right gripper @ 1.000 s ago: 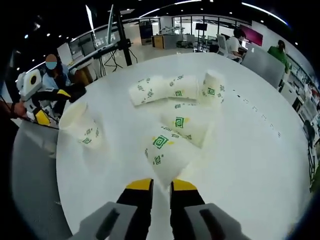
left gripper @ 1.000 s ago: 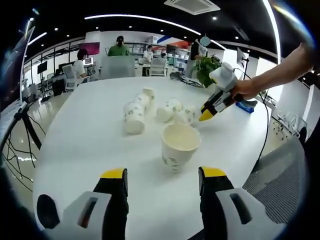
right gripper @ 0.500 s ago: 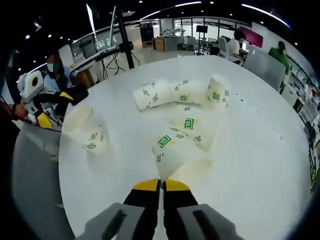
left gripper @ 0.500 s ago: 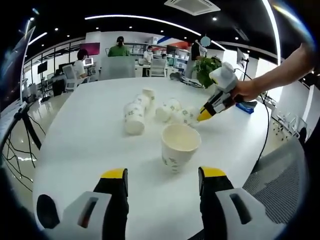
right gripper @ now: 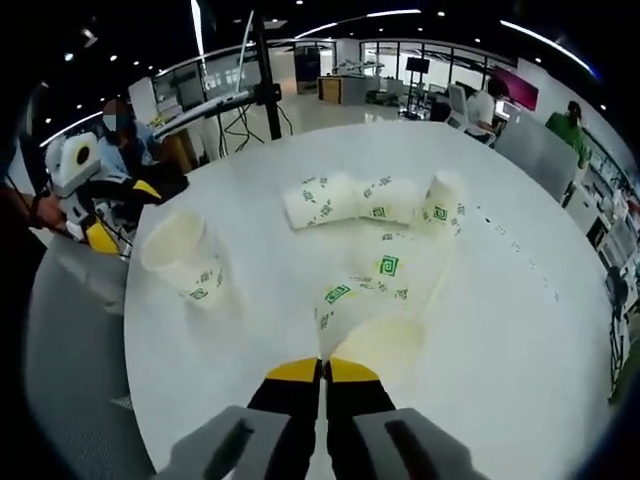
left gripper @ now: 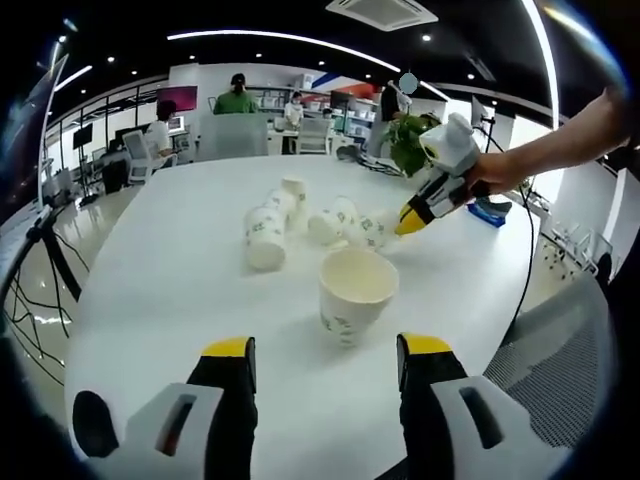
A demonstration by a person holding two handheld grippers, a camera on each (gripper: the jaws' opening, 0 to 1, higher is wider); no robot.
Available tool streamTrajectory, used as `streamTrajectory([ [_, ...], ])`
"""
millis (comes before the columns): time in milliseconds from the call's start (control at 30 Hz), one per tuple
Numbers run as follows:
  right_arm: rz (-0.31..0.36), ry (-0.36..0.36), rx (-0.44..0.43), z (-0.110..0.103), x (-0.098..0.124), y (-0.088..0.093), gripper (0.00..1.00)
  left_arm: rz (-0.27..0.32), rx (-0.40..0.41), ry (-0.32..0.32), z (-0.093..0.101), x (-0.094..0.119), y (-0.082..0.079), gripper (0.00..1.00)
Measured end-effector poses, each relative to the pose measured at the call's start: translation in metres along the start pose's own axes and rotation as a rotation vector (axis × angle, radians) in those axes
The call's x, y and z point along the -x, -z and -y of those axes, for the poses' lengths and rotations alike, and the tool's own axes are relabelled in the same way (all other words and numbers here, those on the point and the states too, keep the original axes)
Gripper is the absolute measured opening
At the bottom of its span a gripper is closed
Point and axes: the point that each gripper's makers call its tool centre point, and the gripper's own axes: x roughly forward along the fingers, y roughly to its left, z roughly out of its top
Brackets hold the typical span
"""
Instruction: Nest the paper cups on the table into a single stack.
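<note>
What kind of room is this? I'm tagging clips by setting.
Probably an open-plan office or lab: people sit at desks with monitors in the background, strip lights run across a dark ceiling, and the paper cups lie on a large white table.

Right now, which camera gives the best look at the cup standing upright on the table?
The left gripper view: the upright cup stands just ahead of the open left gripper, its open mouth plain. The right gripper view shows it smaller, off to the side.

Open-plan office: desks (left gripper: pixel 235 132), monitors (left gripper: pixel 178 122).
</note>
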Motion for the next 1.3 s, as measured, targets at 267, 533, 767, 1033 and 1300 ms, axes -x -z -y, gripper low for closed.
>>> streamTrajectory([
  [267,-0.013,0.006,0.02,-0.007,0.01,-0.008,0.0,0.01,0.0,0.005,0.001,0.001,-0.002,0.55],
  [533,-0.048,-0.005,0.071,-0.016,0.02,-0.016,0.0,0.024,0.003,0.008,0.002,0.003,-0.005,0.55],
  [767,-0.065,-0.026,0.127,-0.036,0.034,-0.033,0.0,0.034,0.003,0.008,0.003,0.004,-0.008,0.55],
  [1033,-0.089,-0.06,0.202,-0.053,0.05,-0.05,0.0,0.038,-0.002,0.017,0.005,0.004,-0.008,0.55],
  [1300,-0.145,-0.122,0.293,-0.074,0.06,-0.064,0.0,0.042,-0.003,0.02,0.006,0.004,-0.008,0.55],
])
